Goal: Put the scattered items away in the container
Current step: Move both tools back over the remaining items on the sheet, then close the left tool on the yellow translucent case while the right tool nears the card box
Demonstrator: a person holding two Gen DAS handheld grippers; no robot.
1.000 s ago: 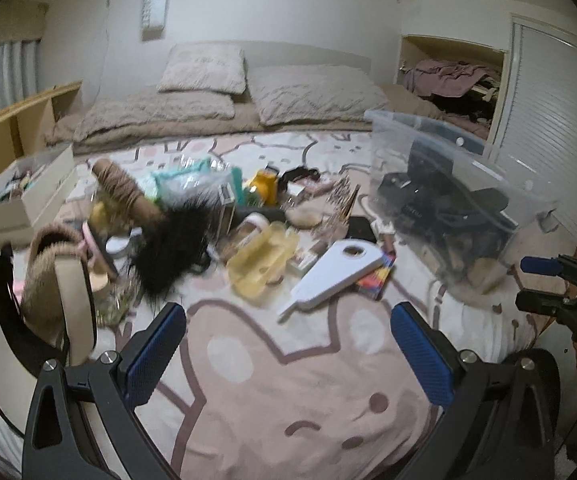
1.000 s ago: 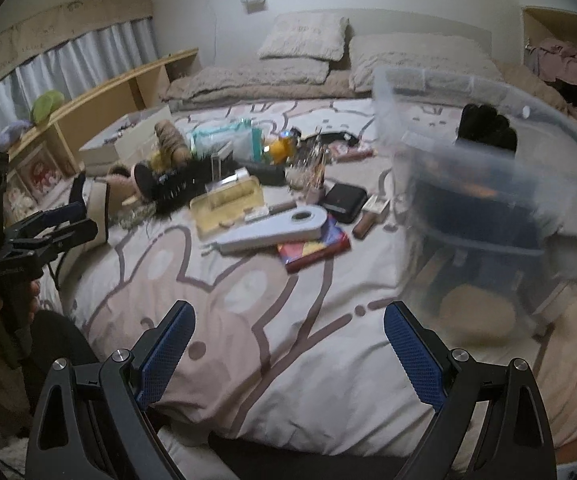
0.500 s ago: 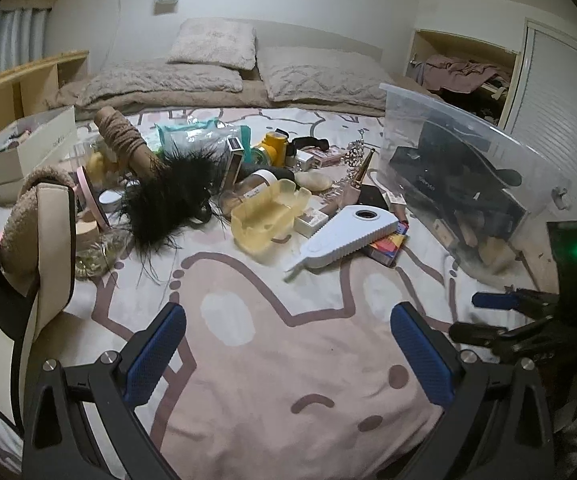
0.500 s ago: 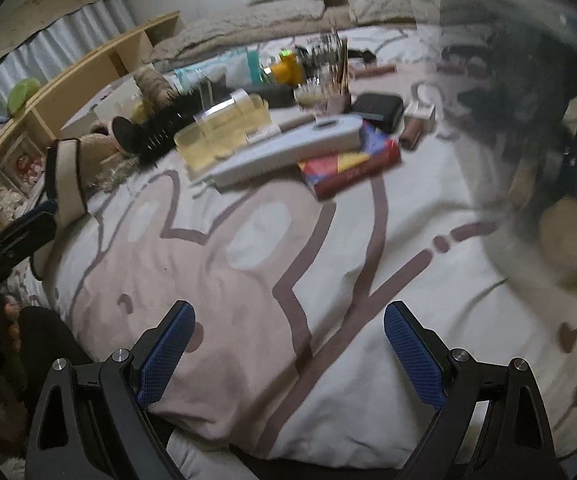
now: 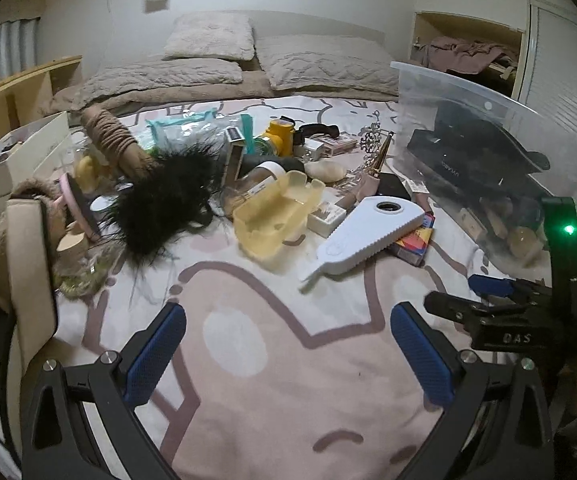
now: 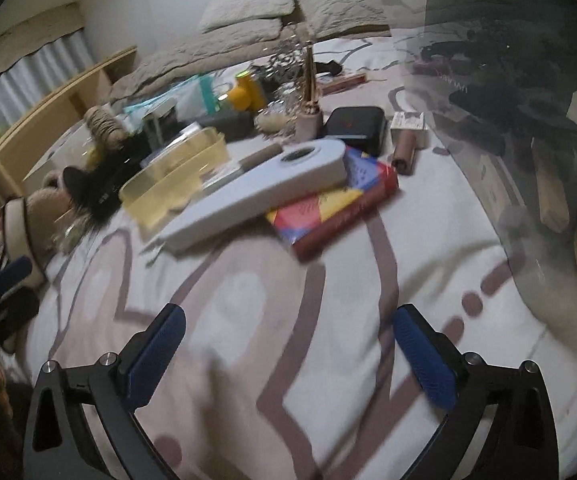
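Observation:
Scattered items lie on a patterned bedspread: a white flat scraper-like tool (image 5: 368, 236) (image 6: 264, 188) resting on a colourful book (image 5: 414, 240) (image 6: 336, 208), a yellow plastic tray (image 5: 276, 216) (image 6: 176, 176), a black feather puff (image 5: 164, 196), a yellow bottle (image 5: 280, 136) (image 6: 246, 94). A clear plastic container (image 5: 468, 148) (image 6: 528, 120) with dark items inside stands on the right. My left gripper (image 5: 288, 348) is open and empty above the bedspread. My right gripper (image 6: 288, 344) is open and empty, close to the book.
A beige fuzzy bag (image 5: 20, 248) lies at the left edge. A black case (image 6: 356, 126) and a brown tube (image 6: 404, 154) lie beside the container. Pillows (image 5: 212, 36) sit at the far end, a wooden shelf (image 6: 48, 120) on the left.
My right gripper has moved forward and down toward the book and white tool. My left gripper has moved slightly closer to the pile. Both stay open.

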